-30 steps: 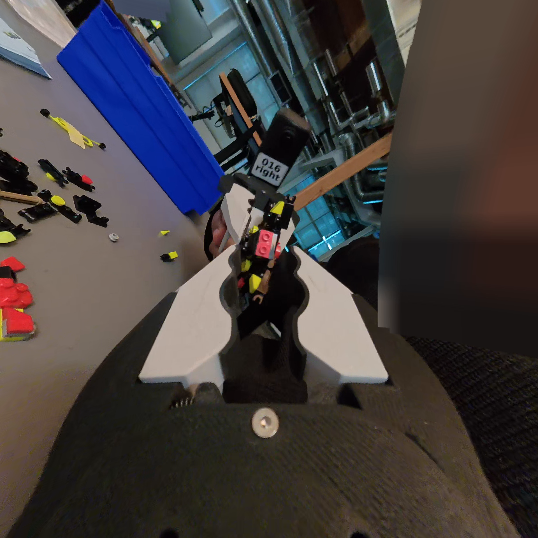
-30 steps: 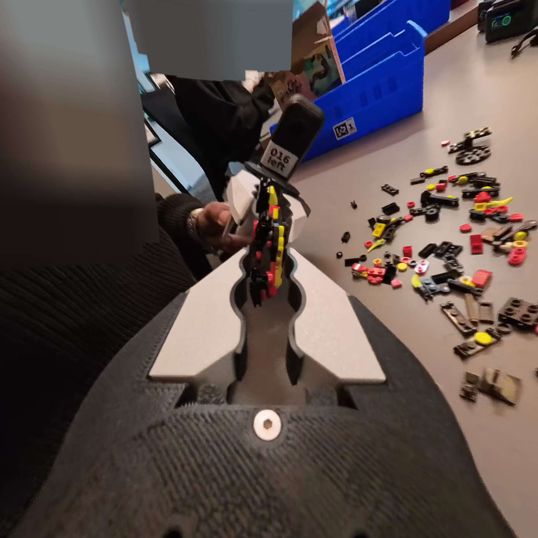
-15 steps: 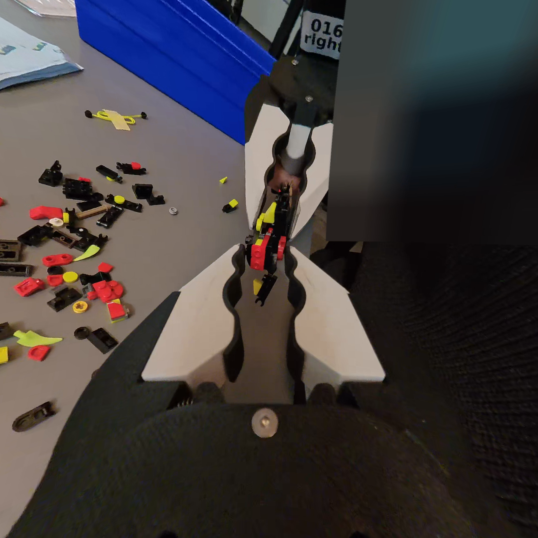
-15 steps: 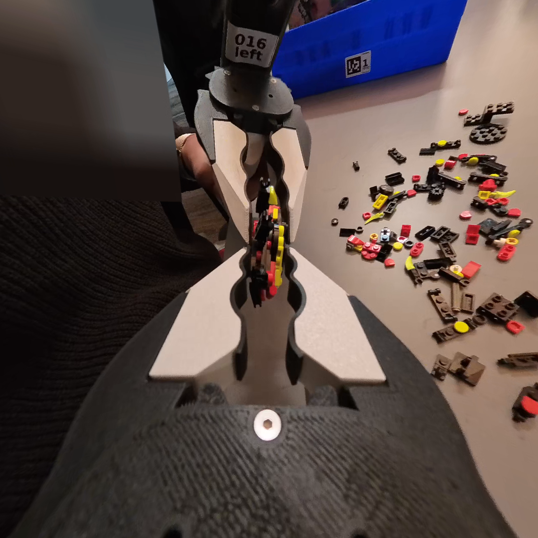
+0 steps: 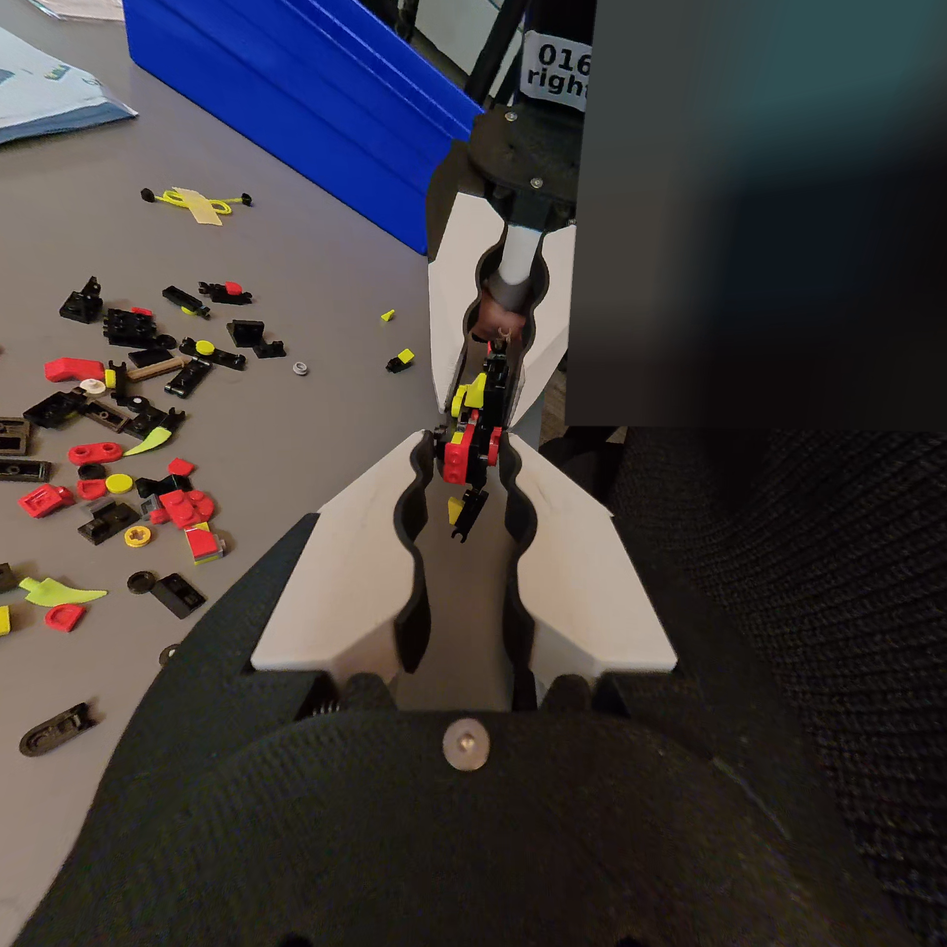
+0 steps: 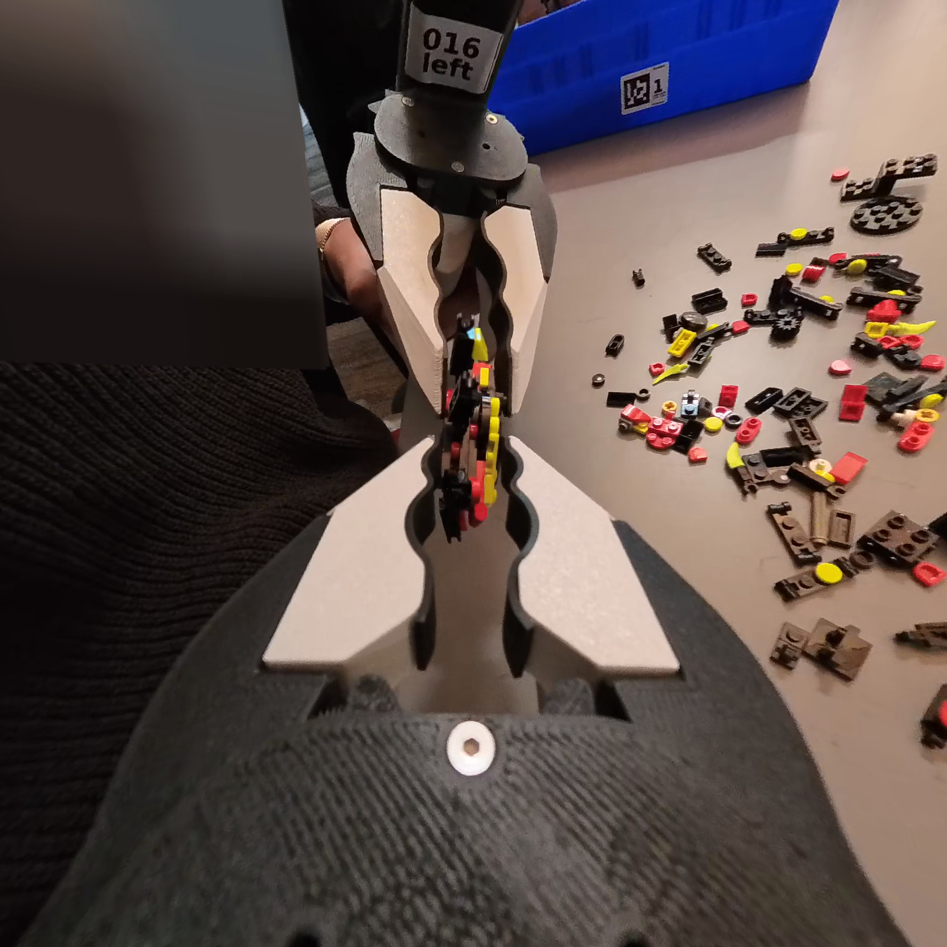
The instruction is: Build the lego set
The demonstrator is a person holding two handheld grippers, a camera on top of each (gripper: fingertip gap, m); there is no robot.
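Note:
A small black, red and yellow lego assembly (image 5: 469, 451) hangs above the table edge, held from both ends. My left gripper (image 5: 466, 435) is shut on its near end. The right gripper (image 5: 476, 415) faces it tip to tip and grips the far end. In the right wrist view the same assembly (image 6: 469, 451) sits between my right gripper's (image 6: 471, 440) tips, with the left gripper (image 6: 474, 405) closed on its far part. Loose lego pieces (image 5: 128, 461) lie scattered on the grey table (image 5: 307, 461); they also show in the right wrist view (image 6: 794, 410).
A blue bin (image 5: 307, 102) stands at the back of the table, also in the right wrist view (image 6: 666, 51). A booklet (image 5: 41, 97) lies at the far left. A person's dark knitted sleeve (image 6: 153, 512) and hand (image 6: 353, 276) are close behind the grippers. The tips of both grippers are at nearly the same place.
Both grippers have tilted down from pointing up at the room toward the table, keeping the assembly between them. Over the last half second they have barely moved.

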